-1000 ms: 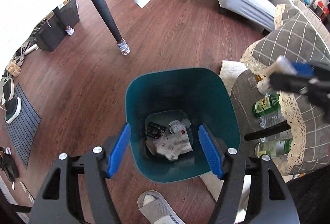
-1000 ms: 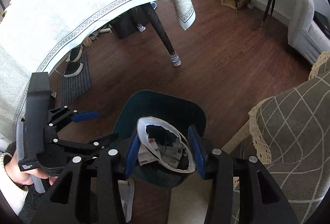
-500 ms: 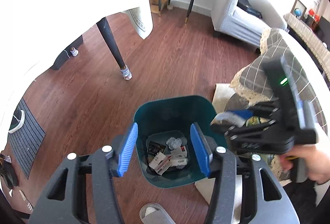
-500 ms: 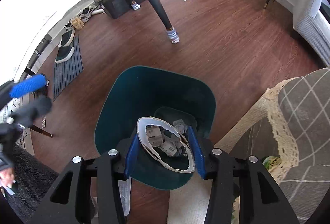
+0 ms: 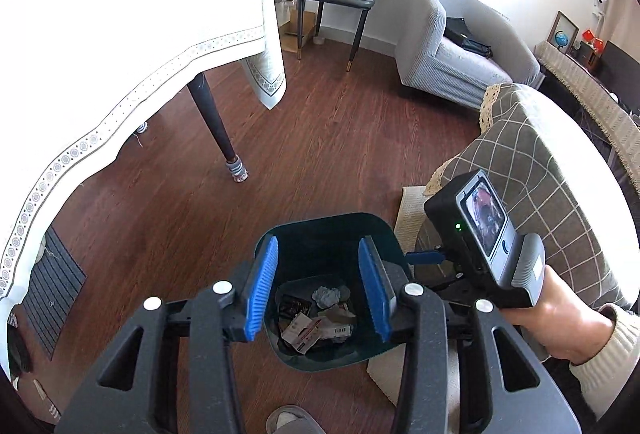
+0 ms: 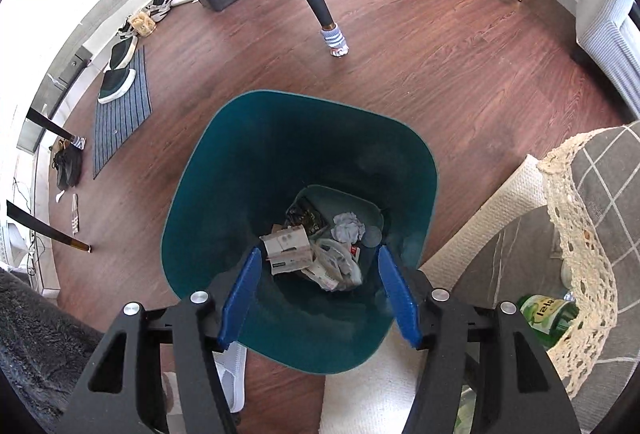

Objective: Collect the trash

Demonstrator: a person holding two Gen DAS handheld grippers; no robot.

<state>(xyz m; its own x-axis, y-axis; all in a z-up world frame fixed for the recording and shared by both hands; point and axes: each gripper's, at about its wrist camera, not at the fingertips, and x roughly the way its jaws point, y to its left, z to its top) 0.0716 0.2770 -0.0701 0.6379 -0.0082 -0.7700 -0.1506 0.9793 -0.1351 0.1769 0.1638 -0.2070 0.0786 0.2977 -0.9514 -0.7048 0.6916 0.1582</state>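
A teal trash bin (image 6: 224, 162) stands on the wood floor, with crumpled paper, small boxes and wrappers (image 6: 312, 250) at its bottom. My right gripper (image 6: 318, 292) is open and empty, directly above the bin's near side. In the left wrist view the same bin (image 5: 332, 224) sits below my left gripper (image 5: 318, 294), which is open and empty above it. The right gripper's body (image 5: 480, 238), held in a hand, shows just right of the bin there.
A table leg with a sock foot (image 6: 336, 42) and a hanging white tablecloth (image 5: 160, 14) are beyond the bin. A low table with a grey checked cloth (image 6: 600, 194) and bottles (image 6: 548, 314) is at right. A slipper (image 6: 232, 378) lies near the bin.
The white paper bowl that my right gripper held is gone from its fingers, and the gripper has opened over the bin. My left gripper has risen and pulled back from the bin.
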